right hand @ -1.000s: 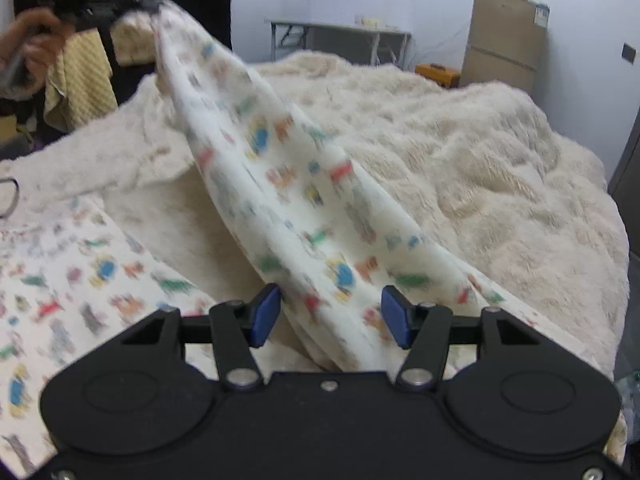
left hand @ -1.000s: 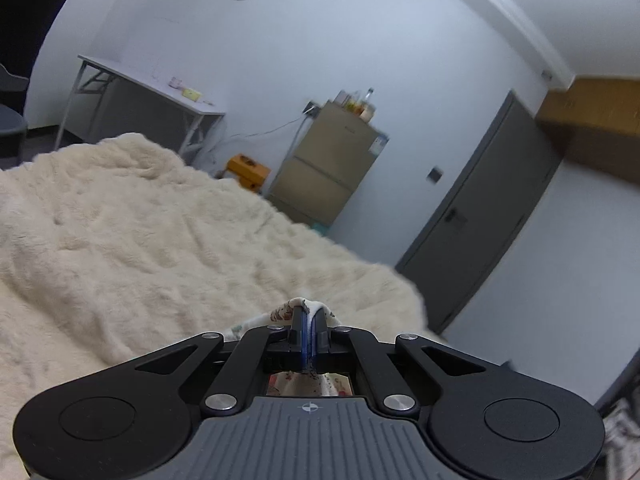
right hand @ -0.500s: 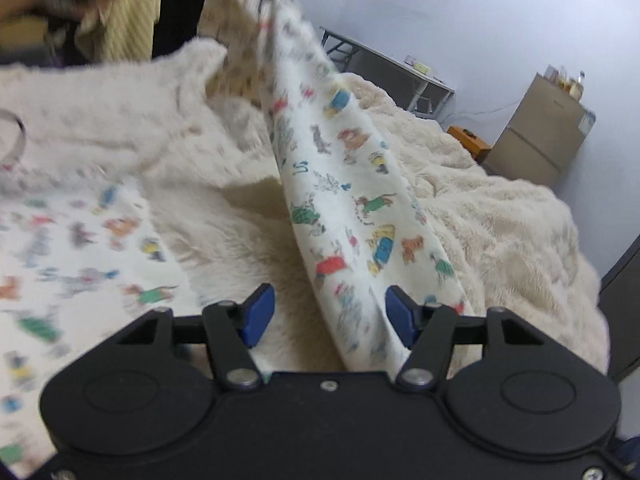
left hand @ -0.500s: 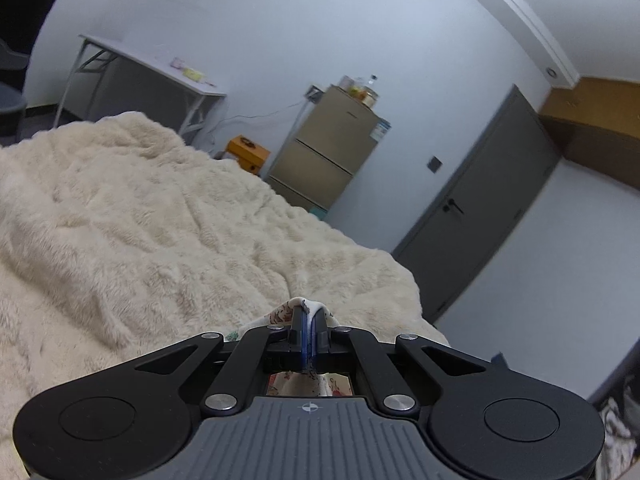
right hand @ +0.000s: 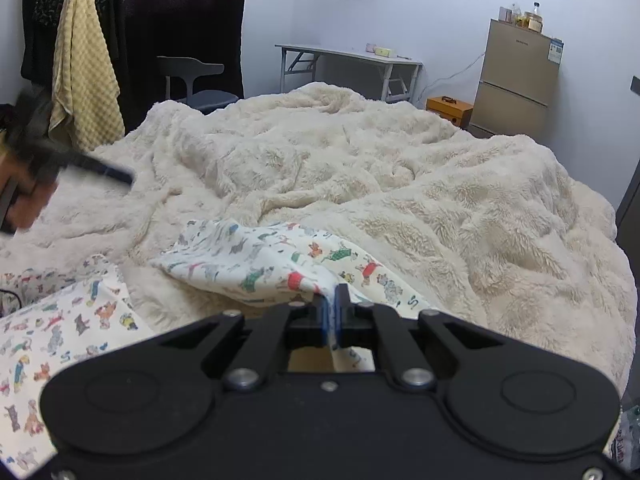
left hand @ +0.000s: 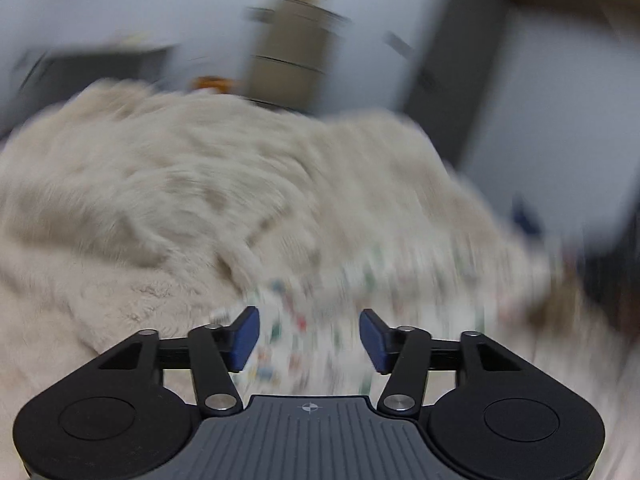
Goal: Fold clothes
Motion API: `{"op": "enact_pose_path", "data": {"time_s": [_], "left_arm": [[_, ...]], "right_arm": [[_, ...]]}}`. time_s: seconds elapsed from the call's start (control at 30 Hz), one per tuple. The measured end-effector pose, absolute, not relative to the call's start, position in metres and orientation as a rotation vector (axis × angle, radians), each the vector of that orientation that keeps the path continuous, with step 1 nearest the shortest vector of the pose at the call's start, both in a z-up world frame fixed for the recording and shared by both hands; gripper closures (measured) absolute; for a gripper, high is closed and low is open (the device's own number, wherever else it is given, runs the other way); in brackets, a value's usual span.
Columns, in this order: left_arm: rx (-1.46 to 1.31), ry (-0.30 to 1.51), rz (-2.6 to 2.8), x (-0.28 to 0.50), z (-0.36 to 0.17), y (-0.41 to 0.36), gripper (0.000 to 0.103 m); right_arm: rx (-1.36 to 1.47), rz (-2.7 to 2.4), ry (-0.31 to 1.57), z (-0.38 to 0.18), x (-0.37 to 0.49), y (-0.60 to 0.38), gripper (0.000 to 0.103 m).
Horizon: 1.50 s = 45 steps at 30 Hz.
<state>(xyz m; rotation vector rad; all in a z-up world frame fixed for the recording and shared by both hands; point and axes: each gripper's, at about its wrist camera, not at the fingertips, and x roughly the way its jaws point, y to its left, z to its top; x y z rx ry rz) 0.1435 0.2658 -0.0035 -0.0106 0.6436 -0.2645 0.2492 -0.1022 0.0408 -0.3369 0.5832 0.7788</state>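
A white garment with small coloured animal prints (right hand: 256, 260) lies on a fluffy cream blanket (right hand: 400, 184). My right gripper (right hand: 335, 312) is shut on a raised fold of this garment near its edge. Another part of the same print (right hand: 52, 332) lies flat at the lower left. In the blurred left wrist view, my left gripper (left hand: 308, 336) is open above the printed garment (left hand: 320, 344), with nothing between its blue pads (left hand: 246, 334). In the right wrist view the left gripper (right hand: 92, 168) shows as a dark blur at the far left, held by a hand (right hand: 24, 208).
The cream blanket covers the whole bed. Behind it stand a grey chair (right hand: 196, 84), a folding table (right hand: 348, 60), an orange box (right hand: 450, 108) and a tan cabinet (right hand: 518, 80). A yellow towel (right hand: 82, 60) hangs at the left. A dark door (right hand: 628, 196) is at the right edge.
My left gripper opened and let go of the garment, then swung down fast toward the bed. My right gripper closed on the garment, which dropped from hanging to lying on the blanket.
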Motion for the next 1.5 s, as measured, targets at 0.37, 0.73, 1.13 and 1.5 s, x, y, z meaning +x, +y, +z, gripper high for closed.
{"op": "enact_pose_path", "data": {"time_s": [0.37,0.73,1.13,1.5], "left_arm": [[0.349,0.707,-0.256,0.151,-0.078,0.205,0.050],[0.547,0.608,-0.062,0.173,-0.063,0.206,0.103],[0.638,0.660,0.040,0.154,-0.022,0.253,0.091],[-0.090,0.757,0.068,0.157,-0.005,0.383,0.048]], "right_arm": [[-0.310,0.751,0.602,0.041,0.253,-0.098,0.097],[-0.278,0.749,0.595,0.038,0.246,-0.115,0.093],[-0.251,0.821,0.596,0.062,0.241,-0.130,0.081],[-0.169,0.681,0.657,0.063,0.318,-0.187,0.039]]}}
